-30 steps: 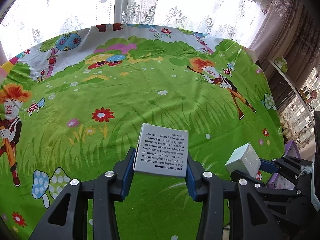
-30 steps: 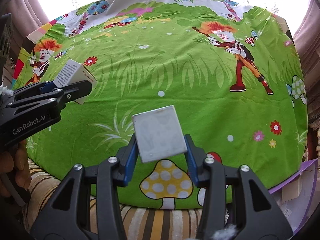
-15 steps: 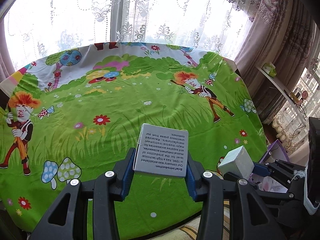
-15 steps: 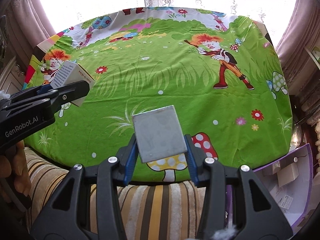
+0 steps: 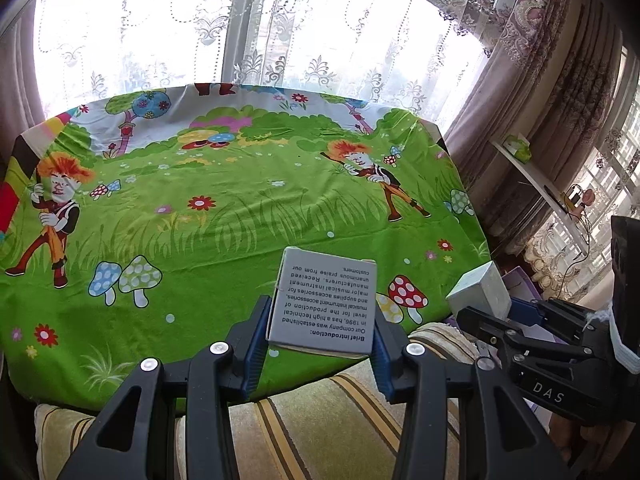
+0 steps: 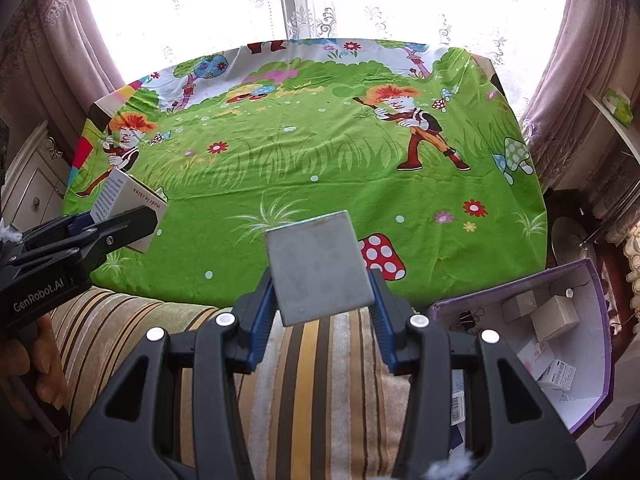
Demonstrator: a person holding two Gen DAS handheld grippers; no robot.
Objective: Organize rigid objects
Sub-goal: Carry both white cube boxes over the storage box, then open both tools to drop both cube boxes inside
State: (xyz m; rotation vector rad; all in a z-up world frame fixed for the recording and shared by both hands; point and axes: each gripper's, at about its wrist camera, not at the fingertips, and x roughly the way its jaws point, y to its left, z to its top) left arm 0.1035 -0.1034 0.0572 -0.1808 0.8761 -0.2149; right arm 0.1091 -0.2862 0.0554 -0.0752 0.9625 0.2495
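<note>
My left gripper point(image 5: 320, 332) is shut on a small white box with printed text point(image 5: 326, 304), held above the near edge of the table. It also shows at the left of the right wrist view point(image 6: 124, 204). My right gripper point(image 6: 322, 280) is shut on a plain white box point(image 6: 320, 268), held above the striped sofa edge. This box also shows at the right of the left wrist view point(image 5: 480, 292). A purple-rimmed open box point(image 6: 592, 336) at lower right holds several small white boxes.
The table carries a green cartoon tablecloth point(image 6: 320, 152). A striped sofa cushion point(image 6: 132, 324) lies in front of it. Lace curtains point(image 5: 280, 32) hang behind. A white shelf point(image 5: 532, 176) stands at the right. A white cabinet point(image 6: 28, 184) stands at the left.
Both grippers have drawn back and up from the table with their boxes. More of the sofa and the purple box has come into view.
</note>
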